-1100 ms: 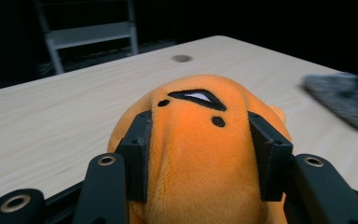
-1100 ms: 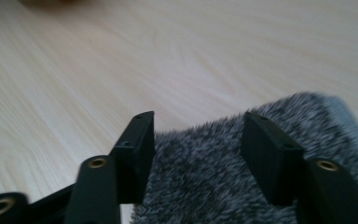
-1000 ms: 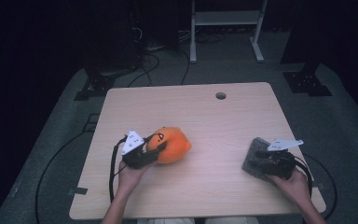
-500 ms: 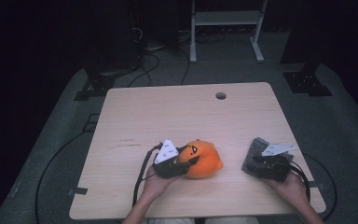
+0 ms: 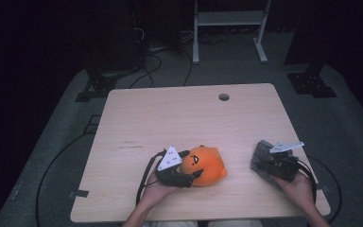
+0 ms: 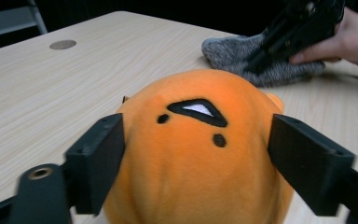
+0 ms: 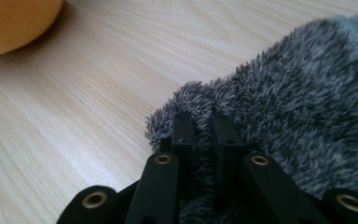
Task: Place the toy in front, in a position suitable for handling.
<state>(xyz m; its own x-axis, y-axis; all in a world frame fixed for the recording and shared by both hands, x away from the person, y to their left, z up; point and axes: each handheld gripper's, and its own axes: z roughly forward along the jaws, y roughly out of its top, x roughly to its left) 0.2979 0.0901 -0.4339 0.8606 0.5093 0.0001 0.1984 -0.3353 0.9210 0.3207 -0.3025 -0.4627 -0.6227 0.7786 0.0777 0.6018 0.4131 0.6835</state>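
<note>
**Plush freed at left, grey cloth pinched at right**

On the tabletop [image 5: 189, 118], the left gripper [image 6: 191, 154] has just been opening; its 2 fingers [image 6: 98, 163] stand apart either side of the orange plush [image 5: 203, 165], near the front edge. To the right, the right gripper [image 7: 200, 126] has closed, fingers [image 7: 183, 140] clamped on the grey fuzzy cloth [image 7: 298, 93].

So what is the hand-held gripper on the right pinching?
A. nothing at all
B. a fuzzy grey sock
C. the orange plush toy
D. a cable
B: in the right gripper view the right hand-held gripper has its jaws nearly together on the edge of the fuzzy grey sock, which lies on the table, while the orange plush toy sits apart by the other hand.
</note>
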